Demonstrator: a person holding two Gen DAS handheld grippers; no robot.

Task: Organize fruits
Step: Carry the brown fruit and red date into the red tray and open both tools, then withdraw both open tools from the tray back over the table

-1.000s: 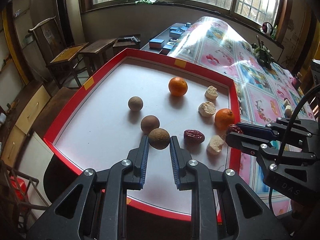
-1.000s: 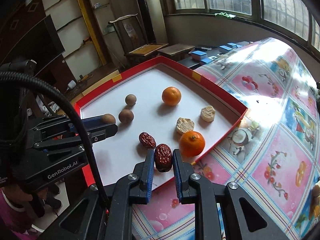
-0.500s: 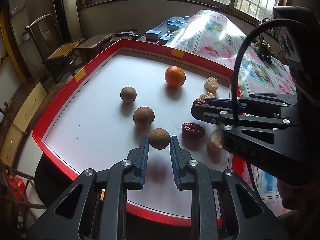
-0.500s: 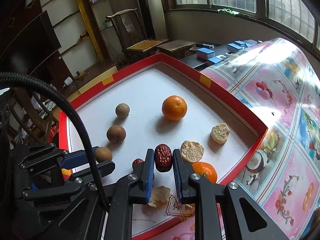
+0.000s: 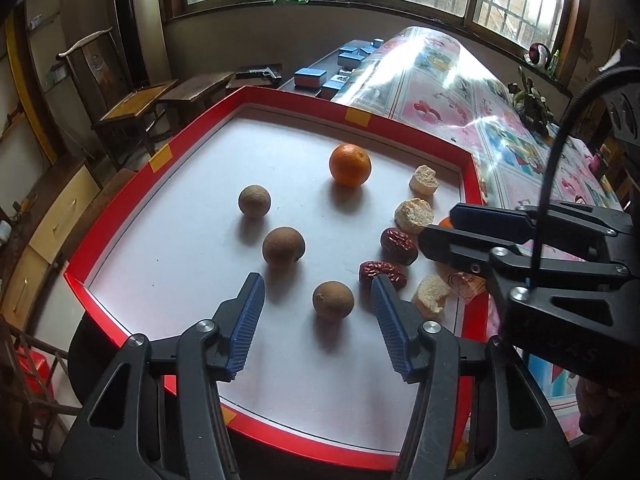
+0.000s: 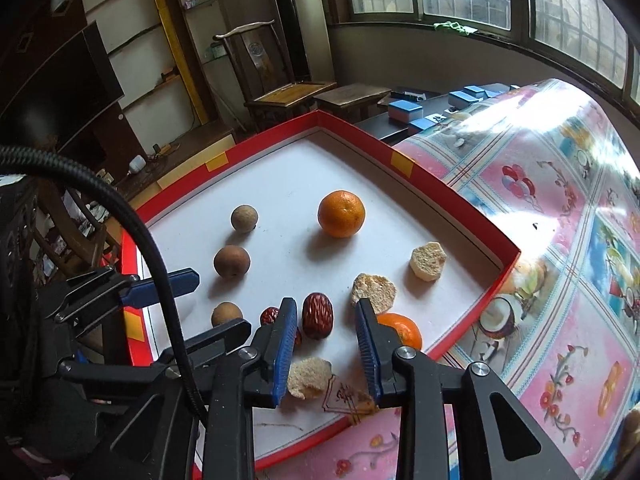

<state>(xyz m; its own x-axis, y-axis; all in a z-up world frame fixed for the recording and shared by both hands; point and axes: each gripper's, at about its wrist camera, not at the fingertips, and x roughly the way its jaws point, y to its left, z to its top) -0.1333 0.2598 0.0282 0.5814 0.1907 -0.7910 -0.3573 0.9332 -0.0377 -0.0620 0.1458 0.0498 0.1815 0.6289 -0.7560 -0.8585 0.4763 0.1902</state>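
Red-rimmed tray (image 5: pixel 467 184) holds fruit; left gripper (image 5: pixel 318 312) jaws apart w/ brown ball (image 5: pixel 333 300) between, right gripper (image 6: pixel 326 334) jaws apart around red date (image 6: pixel 317 315).

tray (image 5: pixel 120 216): red rim, white floor, yellow tape tabs; holds all the fruit
orange, far (image 5: pixel 350 165): whole, round, back centre, apart from the rest
orange, near (image 6: pixel 402 330): by right rim, partly hidden; touches nothing clearly
brown round fruits: three, dull, rough skin, left half, in a loose line: far (image 5: pixel 254 201), middle (image 5: pixel 283 245), near (image 5: pixel 333 301); none touching
red dates: two, wrinkled, glossy dark red, lying flat, close together: one (image 5: pixel 398 240), other (image 5: pixel 382 273) just right of near brown fruit
pale chunks: three, crumbly, cream: far (image 5: pixel 424 179), mid (image 5: pixel 413 215), near (image 5: pixel 429 300) at front right
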